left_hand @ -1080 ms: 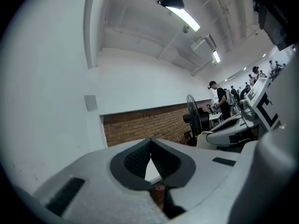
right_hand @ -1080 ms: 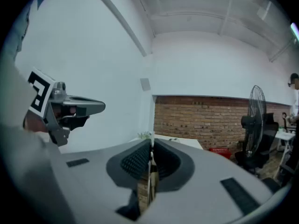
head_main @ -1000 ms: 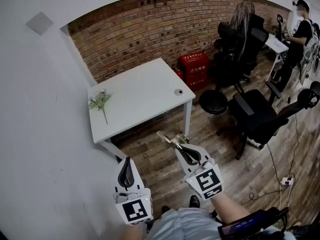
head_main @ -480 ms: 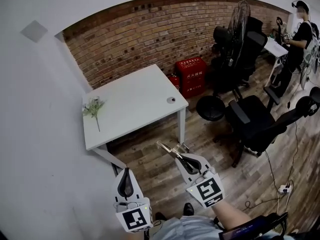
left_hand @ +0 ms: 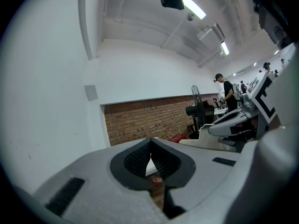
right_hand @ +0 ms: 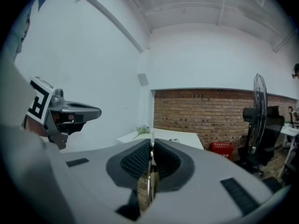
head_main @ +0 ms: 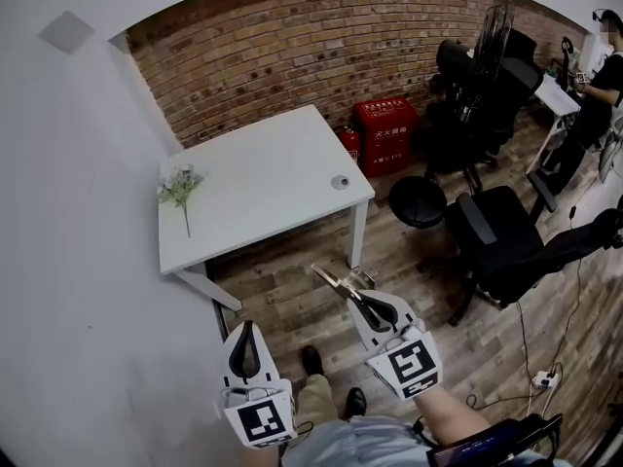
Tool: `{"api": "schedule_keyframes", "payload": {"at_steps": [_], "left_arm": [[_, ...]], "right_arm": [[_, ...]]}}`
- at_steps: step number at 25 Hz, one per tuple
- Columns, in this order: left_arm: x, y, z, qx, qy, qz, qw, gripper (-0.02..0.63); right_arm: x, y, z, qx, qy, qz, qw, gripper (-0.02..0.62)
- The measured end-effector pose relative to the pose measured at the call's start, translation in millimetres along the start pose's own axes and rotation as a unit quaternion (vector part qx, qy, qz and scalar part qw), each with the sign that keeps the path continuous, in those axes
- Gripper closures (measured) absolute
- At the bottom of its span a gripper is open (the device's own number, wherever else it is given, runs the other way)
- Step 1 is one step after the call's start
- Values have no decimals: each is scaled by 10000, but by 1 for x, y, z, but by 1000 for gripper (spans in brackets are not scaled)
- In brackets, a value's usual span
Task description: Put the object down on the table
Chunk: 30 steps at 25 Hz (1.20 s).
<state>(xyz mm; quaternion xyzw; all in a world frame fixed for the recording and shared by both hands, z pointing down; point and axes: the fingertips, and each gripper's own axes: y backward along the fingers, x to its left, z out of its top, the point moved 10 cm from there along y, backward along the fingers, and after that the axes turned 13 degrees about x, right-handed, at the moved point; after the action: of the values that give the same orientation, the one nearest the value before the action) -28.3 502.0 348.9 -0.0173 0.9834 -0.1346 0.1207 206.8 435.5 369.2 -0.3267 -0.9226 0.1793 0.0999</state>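
My right gripper (head_main: 358,293) is shut on a thin metal utensil (head_main: 329,276) that pokes out past its tips toward the table. In the right gripper view the utensil's blade (right_hand: 150,171) stands edge-on between the dark pads (right_hand: 133,161). My left gripper (head_main: 245,329) hangs lower left, shut with nothing in it; its pads (left_hand: 138,158) meet at the tip. Both grippers hover over the wooden floor, short of the white table (head_main: 273,197). A green flower sprig (head_main: 180,189) lies on the table's left side and a small round object (head_main: 340,181) near its right edge.
A white wall runs along the left and a brick wall (head_main: 292,56) behind the table. Red boxes (head_main: 391,126) stand by the brick wall. Black office chairs (head_main: 506,241), a round stool (head_main: 419,200) and a fan (head_main: 494,29) crowd the right. A person (head_main: 604,71) stands far right.
The head view has shifted and the person's shoes now show on the floor below the grippers. Both grippers sit slightly lower in the picture. The right grip on the utensil is unchanged.
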Motion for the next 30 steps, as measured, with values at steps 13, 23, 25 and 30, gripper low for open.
{"api": "schedule_keyframes", "payload": {"at_steps": [13, 23, 25, 30], "left_arm": [[55, -127, 15, 212, 68, -29, 9997, 597], [128, -218, 44, -48, 24, -52, 10000, 597], [138, -231, 49, -151, -5, -74, 9999, 597], [152, -258, 56, -249, 19, -237, 9994, 597]], "right_arm": [[-48, -126, 31, 74, -38, -33, 10000, 566], [-62, -222, 96, 41, 26, -187, 9998, 566], [-62, -234, 106, -95, 28, -202, 9997, 566], [-67, -254, 122, -179, 38, -349, 9992, 566]]}}
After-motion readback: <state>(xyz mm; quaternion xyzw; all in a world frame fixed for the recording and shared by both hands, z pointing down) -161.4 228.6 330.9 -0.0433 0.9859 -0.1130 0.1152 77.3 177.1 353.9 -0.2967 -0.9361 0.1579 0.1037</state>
